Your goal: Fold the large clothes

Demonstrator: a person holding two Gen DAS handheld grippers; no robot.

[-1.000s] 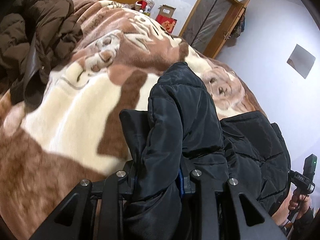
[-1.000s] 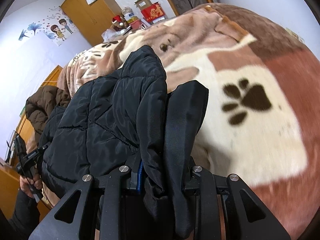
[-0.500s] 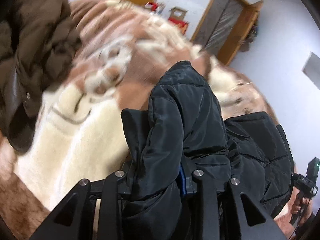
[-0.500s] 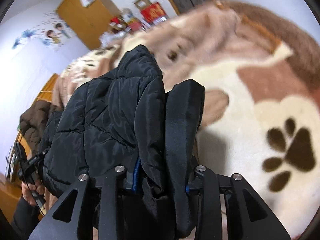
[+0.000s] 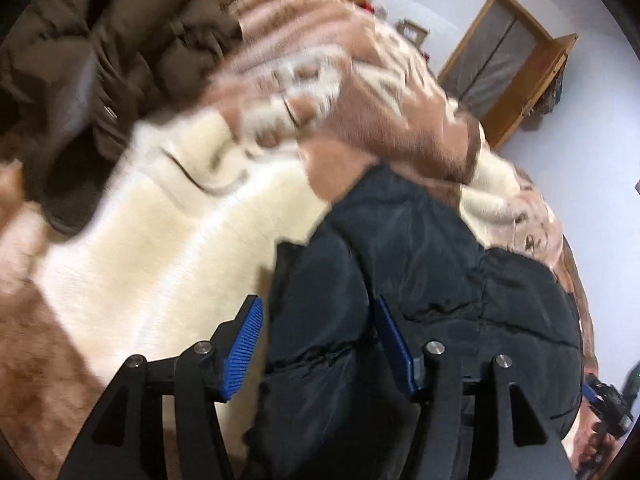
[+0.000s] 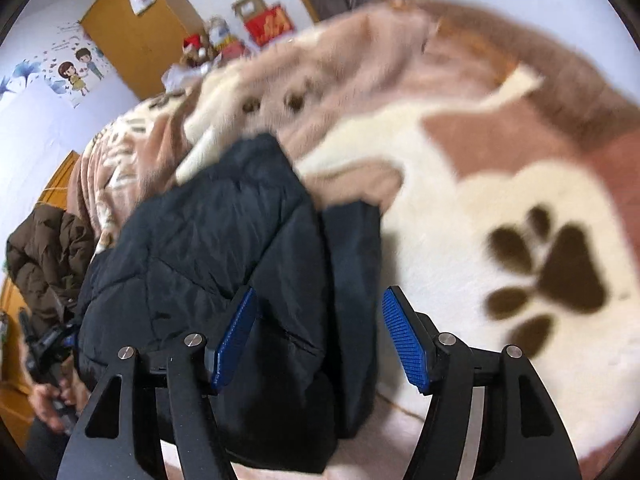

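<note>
So, edges first, all placed against the black puffer jacket (image 5: 420, 272). It lies on the bed, on a plush blanket (image 5: 168, 248) in cream, brown and pink. To the jacket's left side in my left view there's a broad bare stretch of cream blanket, open room; beyond that, a brown coat (image 5: 100, 60) is heaped at the far left, well apart from the jacket. To the jacket's right in my right view, more bare blanket with a dark paw print (image 6: 556, 276), again open room. Beyond the jacket the blanket runs on toward a wooden door (image 5: 504, 60) and a yellow-brown wardrobe (image 6: 132, 28) against the far walls.

Jacket itself: quilted, shiny, stitched in puffy panels, bunched into thick folds with one fold edge running toward each camera.

My left tongs (image 5: 320, 344) are opening, blue pads standing off the fabric, a jacket fold loose between them. My right tongs (image 6: 320, 344) are opening too, same story: fold between the pads, not pinched. Both views are motion-blurred.
</note>
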